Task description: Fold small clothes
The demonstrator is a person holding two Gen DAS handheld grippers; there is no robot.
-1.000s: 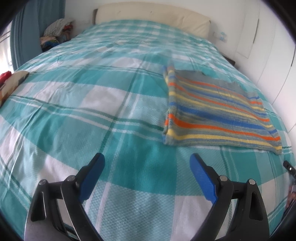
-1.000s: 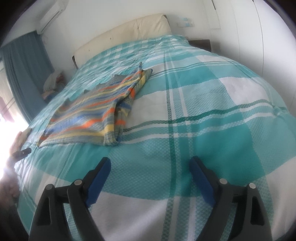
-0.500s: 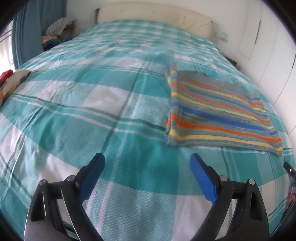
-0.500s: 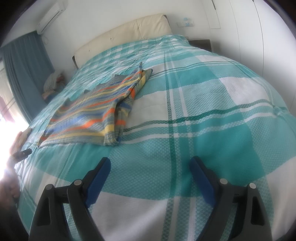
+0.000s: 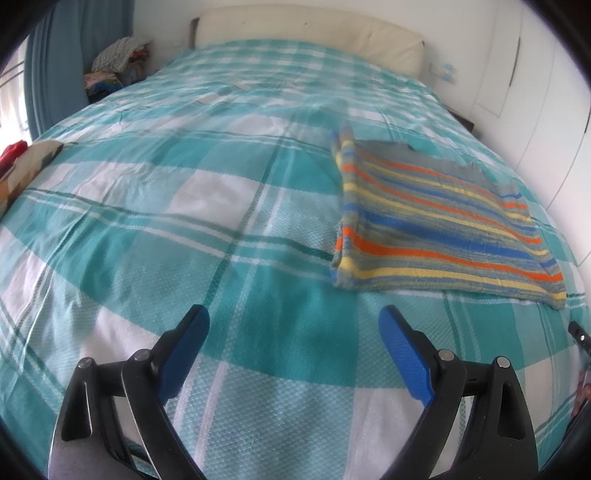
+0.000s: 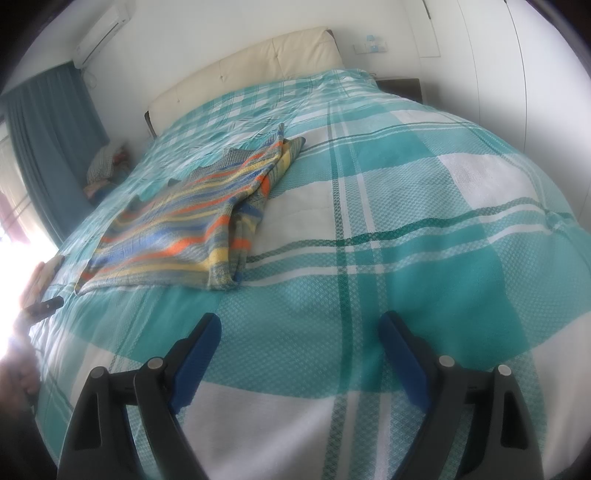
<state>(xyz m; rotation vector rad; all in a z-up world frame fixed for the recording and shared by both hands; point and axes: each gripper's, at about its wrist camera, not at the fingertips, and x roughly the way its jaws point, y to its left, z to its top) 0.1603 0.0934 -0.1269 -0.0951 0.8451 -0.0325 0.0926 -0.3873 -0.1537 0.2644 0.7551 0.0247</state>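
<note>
Teal-and-white checked bedspread point(image 5: 229, 229) covers the whole bed, running back to a cream headboard point(image 5: 306, 33). On it lies the striped garment point(image 5: 436, 221), flat and apparently already folded at least once, nearer the bed's right edge than its left, well short of the headboard and a little in from the foot.

Both tongs hover above the foot end, clear of the cloth. The left gripper point(image 5: 293, 347) stands wide open with nothing between its blue pads; the right gripper point(image 6: 299, 350) likewise gapes, empty.

My worry is the pinch: the spread is soft and rumpled, so a pad digging under the garment's near edge could catch the bedspread too and drag both. A grip on only the top layer would pull the fold apart.

Room is generous. The left half of the bed is bare fabric, and there is open spread on the garment's right as well. Clutter point(image 5: 114, 62) sits off the far left corner.
</note>
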